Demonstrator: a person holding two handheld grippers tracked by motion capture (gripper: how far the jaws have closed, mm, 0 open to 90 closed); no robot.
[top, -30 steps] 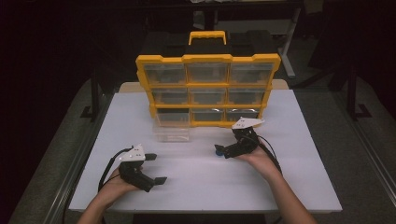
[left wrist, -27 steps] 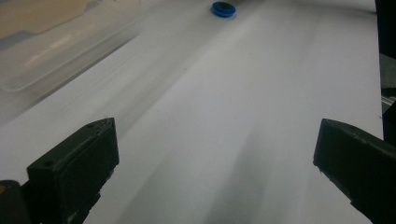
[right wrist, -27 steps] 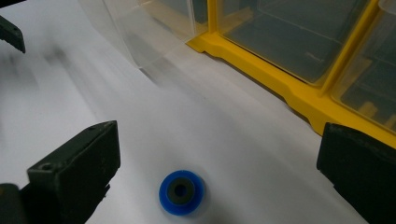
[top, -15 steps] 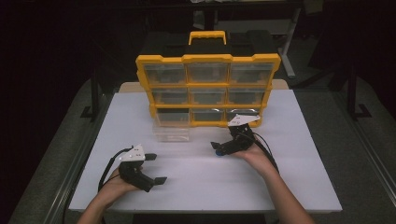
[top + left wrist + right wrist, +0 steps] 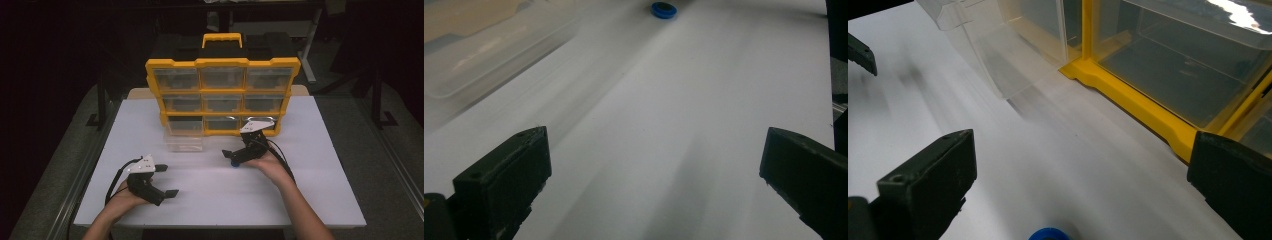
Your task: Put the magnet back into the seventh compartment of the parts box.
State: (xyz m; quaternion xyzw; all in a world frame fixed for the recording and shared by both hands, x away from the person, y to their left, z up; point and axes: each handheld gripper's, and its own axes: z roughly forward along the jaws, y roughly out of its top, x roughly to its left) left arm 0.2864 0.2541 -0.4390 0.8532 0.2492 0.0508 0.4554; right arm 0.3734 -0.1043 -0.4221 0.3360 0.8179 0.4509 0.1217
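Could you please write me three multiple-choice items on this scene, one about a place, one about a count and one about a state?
1. Where does the small blue cap lie?
A. On the white table, just by the jaws of the right hand-held gripper
B. Inside a top drawer of the organizer
C. Between the jaws of the left hand-held gripper

2. How many drawer bays does the front of the yellow organizer show?
A. Four
B. Nine
C. Twelve

3. What is the state of the left hand-held gripper?
A. Shut on the cap
B. Shut on nothing
C. Open, holding nothing

Answers: 1 A, the high view shows the cap on the table at the right gripper's tips. 2 B, three rows of three. 3 C, the left gripper view shows its jaws wide apart over bare table.
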